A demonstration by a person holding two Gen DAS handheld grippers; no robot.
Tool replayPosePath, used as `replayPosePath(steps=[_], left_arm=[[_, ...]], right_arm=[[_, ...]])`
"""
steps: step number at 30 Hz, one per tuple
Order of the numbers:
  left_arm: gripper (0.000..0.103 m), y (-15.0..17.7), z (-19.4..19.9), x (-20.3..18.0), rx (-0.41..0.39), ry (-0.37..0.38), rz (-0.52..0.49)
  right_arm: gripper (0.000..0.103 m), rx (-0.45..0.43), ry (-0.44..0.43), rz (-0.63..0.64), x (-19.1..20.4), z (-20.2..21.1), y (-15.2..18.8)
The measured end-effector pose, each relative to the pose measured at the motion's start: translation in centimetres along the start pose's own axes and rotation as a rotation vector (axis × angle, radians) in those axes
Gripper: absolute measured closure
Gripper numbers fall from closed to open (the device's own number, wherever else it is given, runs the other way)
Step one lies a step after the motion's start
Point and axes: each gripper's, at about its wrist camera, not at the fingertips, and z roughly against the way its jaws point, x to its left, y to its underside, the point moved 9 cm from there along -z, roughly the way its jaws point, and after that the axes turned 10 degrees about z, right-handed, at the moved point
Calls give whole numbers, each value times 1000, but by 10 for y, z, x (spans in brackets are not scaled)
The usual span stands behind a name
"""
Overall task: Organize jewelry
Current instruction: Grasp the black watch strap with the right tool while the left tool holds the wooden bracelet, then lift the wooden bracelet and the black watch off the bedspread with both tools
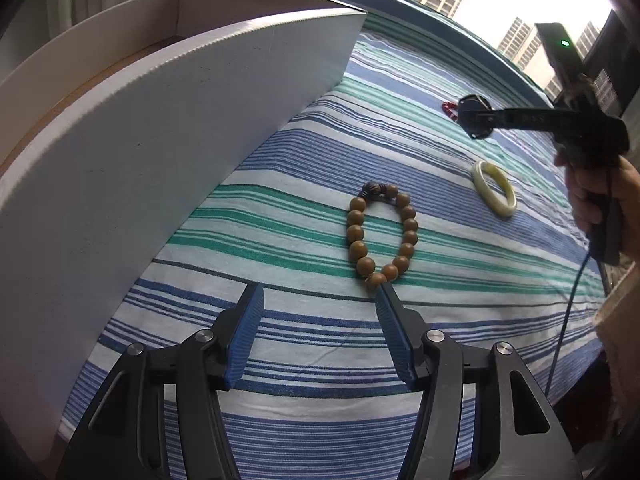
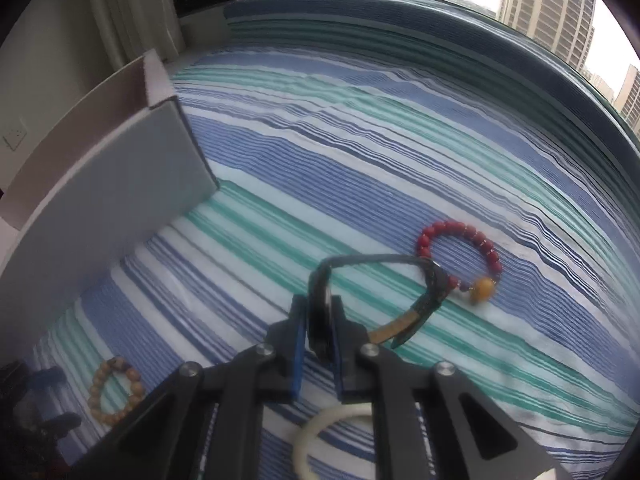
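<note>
My right gripper [image 2: 318, 320] is shut on a black wristwatch [image 2: 432, 280] and holds it above the striped cloth; the strap loops out ahead of the fingers. The right gripper with the watch also shows in the left wrist view [image 1: 476, 116]. A red bead bracelet [image 2: 460, 256] with an amber bead lies just beyond the watch. A pale jade bangle [image 2: 320, 432] lies below the right gripper, also in the left wrist view [image 1: 494, 194]. My left gripper [image 1: 320, 300] is open, just short of a brown wooden bead bracelet [image 1: 382, 236].
A white cardboard box [image 1: 160, 128] with an open top stands on the left of the cloth, also in the right wrist view [image 2: 108, 184]. The striped blue and green cloth [image 1: 304, 360] covers the table. A window with tower blocks lies behind.
</note>
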Motion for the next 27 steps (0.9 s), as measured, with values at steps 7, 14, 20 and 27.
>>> replayPosePath(steps=[7, 14, 20, 27], left_arm=[[43, -8, 5, 4, 6, 1, -30], [43, -31, -22, -21, 50, -23, -176], [44, -40, -46, -43, 80, -55, -309], [54, -42, -63, -65, 64, -79, -423]], right_arm=[[92, 37, -50, 236, 85, 75, 93], [92, 161, 61, 254, 91, 54, 162], [64, 88, -2, 99, 87, 63, 161], [64, -59, -33, -18, 88, 111, 157]])
